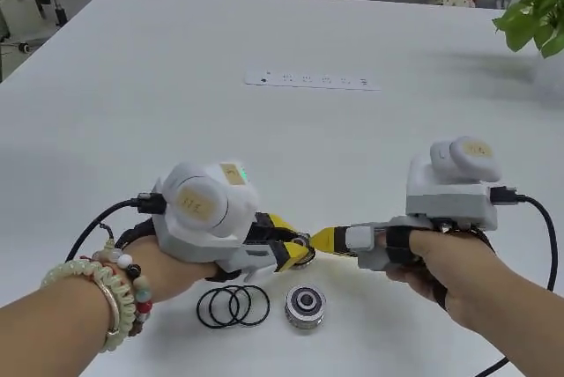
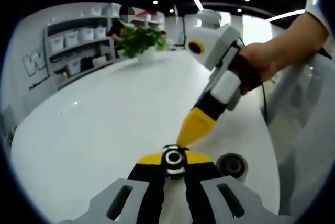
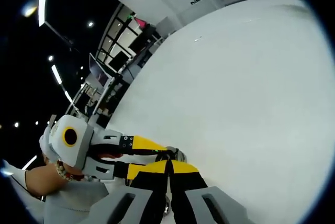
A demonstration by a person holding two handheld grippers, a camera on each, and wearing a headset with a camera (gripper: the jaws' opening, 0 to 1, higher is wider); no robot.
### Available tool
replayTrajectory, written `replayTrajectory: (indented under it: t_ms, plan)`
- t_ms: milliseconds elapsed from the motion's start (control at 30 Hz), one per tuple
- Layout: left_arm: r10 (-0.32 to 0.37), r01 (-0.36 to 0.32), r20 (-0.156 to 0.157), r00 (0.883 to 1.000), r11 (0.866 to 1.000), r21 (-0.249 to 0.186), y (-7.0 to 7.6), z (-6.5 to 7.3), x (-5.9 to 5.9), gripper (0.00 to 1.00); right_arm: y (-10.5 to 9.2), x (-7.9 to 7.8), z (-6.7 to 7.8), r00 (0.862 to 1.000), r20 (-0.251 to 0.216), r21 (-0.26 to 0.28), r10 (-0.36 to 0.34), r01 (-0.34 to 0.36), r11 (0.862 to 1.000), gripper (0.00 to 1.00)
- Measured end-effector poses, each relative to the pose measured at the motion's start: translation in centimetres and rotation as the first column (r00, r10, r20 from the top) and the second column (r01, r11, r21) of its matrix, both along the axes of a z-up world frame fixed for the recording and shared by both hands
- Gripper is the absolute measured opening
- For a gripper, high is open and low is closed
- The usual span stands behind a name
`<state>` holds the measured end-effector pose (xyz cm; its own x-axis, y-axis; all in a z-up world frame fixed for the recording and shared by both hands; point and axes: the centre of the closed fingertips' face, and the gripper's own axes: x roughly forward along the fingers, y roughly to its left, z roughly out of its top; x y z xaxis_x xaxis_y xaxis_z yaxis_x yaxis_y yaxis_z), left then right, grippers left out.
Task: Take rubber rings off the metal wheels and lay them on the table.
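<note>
Left hand-held gripper [image 1: 293, 248] pinching metal wheel [image 2: 174, 159]; right hand-held gripper [image 2: 186, 136] pressed together, tip at wheel

The left hand-held gripper [image 2: 174, 161] clamps a metal wheel [image 2: 174, 156]; the right hand-held gripper's [image 2: 191, 130] closed yellow tip touches it.

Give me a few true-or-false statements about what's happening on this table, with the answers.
1. The left gripper is shut on a metal wheel. True.
2. Black rubber rings lie on the table. True.
3. The second wheel sits on the power strip. False: it rests on the table beside the rings, well away from the strip.
4. The right gripper is wide open. False: its jaws are together, tips at the held wheel.
</note>
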<state>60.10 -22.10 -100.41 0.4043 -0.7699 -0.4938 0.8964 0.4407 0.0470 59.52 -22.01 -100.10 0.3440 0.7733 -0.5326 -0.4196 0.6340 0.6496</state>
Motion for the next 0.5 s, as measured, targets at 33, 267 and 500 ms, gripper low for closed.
replayTrajectory:
  t_ms: [33,267,500]
  plan:
    - [0.000,0.000,0.000,1.000,1.000,-0.001,0.00,-0.02,-0.01,0.14,0.11,-0.05,0.06,1.000,0.008,-0.004,0.009,-0.009,1.000,0.00]
    - [-0.005,0.005,0.002,1.000,1.000,0.002,0.01,0.00,-0.01,0.14,0.89,-0.45,0.36,0.995,0.065,-0.048,0.071,-0.068,0.997,0.00]
    - [0.002,-0.002,0.002,1.000,1.000,0.005,0.01,-0.02,-0.04,0.14,0.79,-0.20,0.90,0.994,0.078,-0.027,0.074,-0.072,0.997,0.00]
